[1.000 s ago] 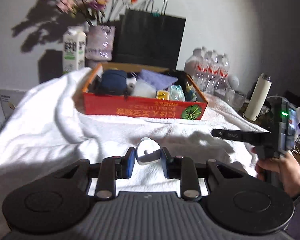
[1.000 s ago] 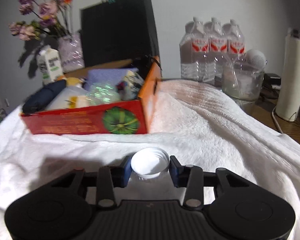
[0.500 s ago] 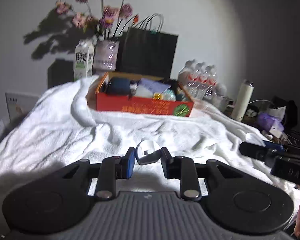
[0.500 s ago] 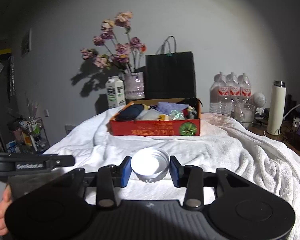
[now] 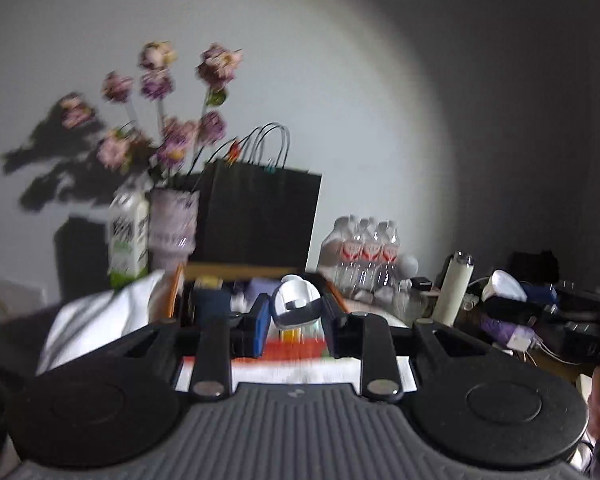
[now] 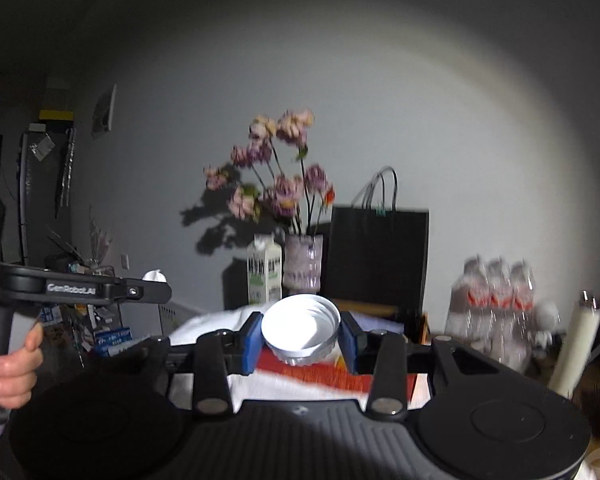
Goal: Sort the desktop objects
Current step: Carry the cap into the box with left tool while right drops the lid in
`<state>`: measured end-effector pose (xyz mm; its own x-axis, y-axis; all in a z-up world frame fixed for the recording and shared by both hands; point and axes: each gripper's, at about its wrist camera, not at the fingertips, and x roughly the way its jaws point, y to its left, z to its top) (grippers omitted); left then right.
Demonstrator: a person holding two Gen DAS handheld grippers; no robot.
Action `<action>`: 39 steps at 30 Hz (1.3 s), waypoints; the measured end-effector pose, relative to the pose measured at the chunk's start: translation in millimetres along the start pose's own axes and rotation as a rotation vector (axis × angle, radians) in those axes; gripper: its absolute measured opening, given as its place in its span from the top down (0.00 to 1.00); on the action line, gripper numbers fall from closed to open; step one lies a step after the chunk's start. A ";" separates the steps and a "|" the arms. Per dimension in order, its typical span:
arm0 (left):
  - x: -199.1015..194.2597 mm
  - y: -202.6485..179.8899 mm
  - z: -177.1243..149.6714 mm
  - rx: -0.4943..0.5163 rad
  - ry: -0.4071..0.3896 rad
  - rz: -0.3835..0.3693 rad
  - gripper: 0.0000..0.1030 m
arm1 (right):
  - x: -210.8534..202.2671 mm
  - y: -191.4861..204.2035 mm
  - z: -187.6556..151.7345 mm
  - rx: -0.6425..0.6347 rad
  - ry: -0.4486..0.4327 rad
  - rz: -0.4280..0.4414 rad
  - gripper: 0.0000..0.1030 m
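My left gripper (image 5: 296,320) is shut on a small white rounded gadget (image 5: 296,306) and holds it up in the air, well back from the red cardboard box (image 5: 292,348) of assorted items. My right gripper (image 6: 300,342) is shut on a white screw lid (image 6: 300,330), open side facing the camera, also raised in the air. The red box (image 6: 340,376) shows below it, mostly hidden by the fingers. The left gripper's body (image 6: 84,290) and the hand holding it show at the left of the right wrist view.
The white towel (image 5: 92,328) covers the table. Behind the box stand a milk carton (image 5: 128,240), a vase of purple flowers (image 5: 174,224) and a black paper bag (image 5: 260,216). Water bottles (image 5: 364,256), a white flask (image 5: 456,288) and clutter lie at the right.
Both grippers have pulled back and lifted away from the table, each still holding its object. The box and towel now look smaller and lower, and both views are blurred.
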<state>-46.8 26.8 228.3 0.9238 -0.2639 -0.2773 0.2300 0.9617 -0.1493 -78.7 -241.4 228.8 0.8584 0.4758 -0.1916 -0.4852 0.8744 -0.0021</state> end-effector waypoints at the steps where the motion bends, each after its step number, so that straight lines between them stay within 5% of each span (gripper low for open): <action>1: 18.4 5.7 16.5 0.001 0.013 0.002 0.73 | 17.0 -10.8 16.3 0.007 0.015 0.013 0.63; 5: 112.7 23.3 63.4 0.046 0.122 0.009 0.73 | 111.0 -52.8 70.4 0.025 0.094 -0.010 0.63; 8: 193.9 47.9 71.9 0.020 0.233 0.042 0.73 | 199.1 -88.9 78.5 0.055 0.210 -0.050 0.63; 14: 323.7 109.5 46.8 -0.150 0.375 0.096 0.73 | 349.3 -143.7 25.0 0.159 0.429 -0.087 0.63; 22: 418.7 118.3 18.1 -0.092 0.440 0.134 0.69 | 463.9 -165.4 -32.8 0.176 0.553 -0.155 0.62; 24: 427.5 120.1 17.1 -0.092 0.460 0.119 0.37 | 475.5 -170.0 -43.8 0.202 0.584 -0.169 0.55; 29: 415.4 126.3 24.5 -0.092 0.419 0.138 0.27 | 461.3 -171.3 -45.7 0.250 0.547 -0.115 0.44; 34: 392.3 126.3 33.6 -0.122 0.475 0.256 0.25 | 425.5 -163.6 -16.6 0.241 0.535 -0.119 0.41; 39: 351.3 113.5 44.7 -0.152 0.510 0.284 0.18 | 385.0 -154.8 8.9 0.216 0.553 -0.160 0.35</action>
<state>317.6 46.6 156.4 0.6709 -0.0364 -0.7407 -0.0857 0.9883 -0.1262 328.4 -192.6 164.0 0.6761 0.2679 -0.6864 -0.2632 0.9579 0.1146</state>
